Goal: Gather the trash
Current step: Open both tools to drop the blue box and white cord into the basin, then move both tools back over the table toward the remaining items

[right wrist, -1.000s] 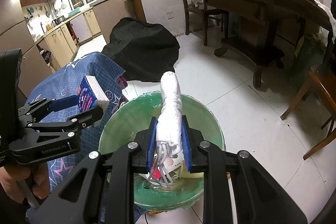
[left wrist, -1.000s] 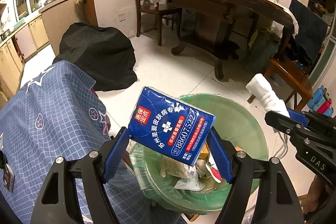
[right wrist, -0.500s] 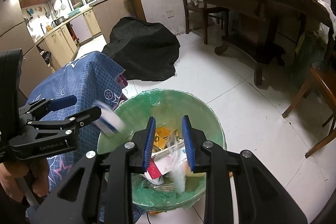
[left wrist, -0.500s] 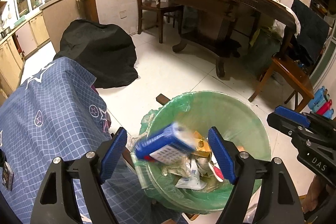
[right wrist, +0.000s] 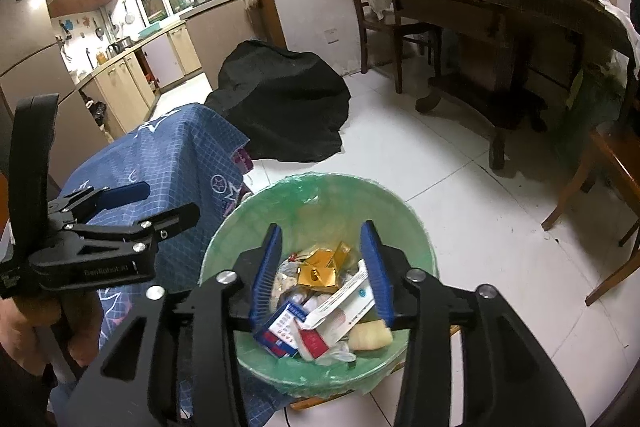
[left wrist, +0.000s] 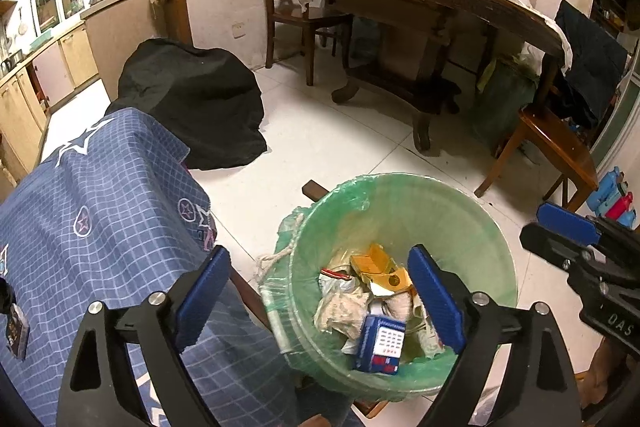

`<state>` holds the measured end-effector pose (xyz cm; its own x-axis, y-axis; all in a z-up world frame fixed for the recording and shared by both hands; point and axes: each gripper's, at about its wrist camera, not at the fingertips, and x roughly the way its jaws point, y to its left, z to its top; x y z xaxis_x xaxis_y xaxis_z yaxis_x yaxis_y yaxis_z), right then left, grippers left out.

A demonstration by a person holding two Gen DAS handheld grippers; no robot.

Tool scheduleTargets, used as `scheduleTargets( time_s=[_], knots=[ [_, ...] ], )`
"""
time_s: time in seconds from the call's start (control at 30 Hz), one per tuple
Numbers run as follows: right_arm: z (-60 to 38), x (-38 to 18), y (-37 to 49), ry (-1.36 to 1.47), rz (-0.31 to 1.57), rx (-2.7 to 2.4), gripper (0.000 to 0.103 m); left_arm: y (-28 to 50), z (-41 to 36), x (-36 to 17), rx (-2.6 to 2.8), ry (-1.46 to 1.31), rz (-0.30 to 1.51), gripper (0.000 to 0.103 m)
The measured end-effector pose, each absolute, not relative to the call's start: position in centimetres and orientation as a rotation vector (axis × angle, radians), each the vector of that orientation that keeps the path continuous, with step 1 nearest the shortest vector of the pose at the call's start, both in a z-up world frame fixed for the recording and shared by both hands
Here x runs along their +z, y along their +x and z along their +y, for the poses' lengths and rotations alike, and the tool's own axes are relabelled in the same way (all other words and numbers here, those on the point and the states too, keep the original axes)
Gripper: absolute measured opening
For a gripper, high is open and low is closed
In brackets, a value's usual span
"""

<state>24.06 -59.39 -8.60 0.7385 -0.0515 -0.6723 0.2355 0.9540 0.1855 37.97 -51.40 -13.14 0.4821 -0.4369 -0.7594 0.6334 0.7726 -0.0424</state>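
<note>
Left wrist view
- left gripper (left wrist: 318,291): hovering over the bin, jaws opening, gripping nothing
- blue tissue pack (left wrist: 380,343): lying inside the green-lined trash bin (left wrist: 460,203), among wrappers

Right wrist view
- right gripper (right wrist: 324,269): hanging above the bin's mouth, jaws opening, empty
- blue tissue pack (right wrist: 280,333): resting in the green-lined trash bin (right wrist: 320,187) beside a white carton (right wrist: 344,307)

My tongs hang over the bin (left wrist: 472,211), mouth wide open, trash (right wrist: 320,291) low inside. Blue cloth (left wrist: 100,211) crowds its rim at 9 o'clock. Bare floor (right wrist: 460,195) at 12 and 3, chair (right wrist: 612,163) further out at 2.
</note>
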Motion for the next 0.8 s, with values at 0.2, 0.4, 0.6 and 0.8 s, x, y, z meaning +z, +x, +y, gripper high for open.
scheduleTargets(
  time_s=[0.2,0.4,0.6,0.8],
  knots=[
    [-57.4,-9.3,22.9,0.268,0.709,-0.112,0.062,37.8,-47.7,-13.0,-0.635,0.219,0.829,0.098],
    [-55.7,-9.5,22.2,0.283,0.685,-0.098,0.077,37.4,-43.1,-12.7,-0.632,0.148,0.768,0.098],
    [-53.9,-9.8,21.3,0.295,0.674,-0.078,0.084,35.6,-39.2,-12.5,-0.646,0.107,0.756,0.098],
    [-51.1,-11.0,20.3,0.298,0.683,-0.032,0.085,33.4,-34.4,-12.5,-0.620,0.120,0.760,0.098]
  ],
)
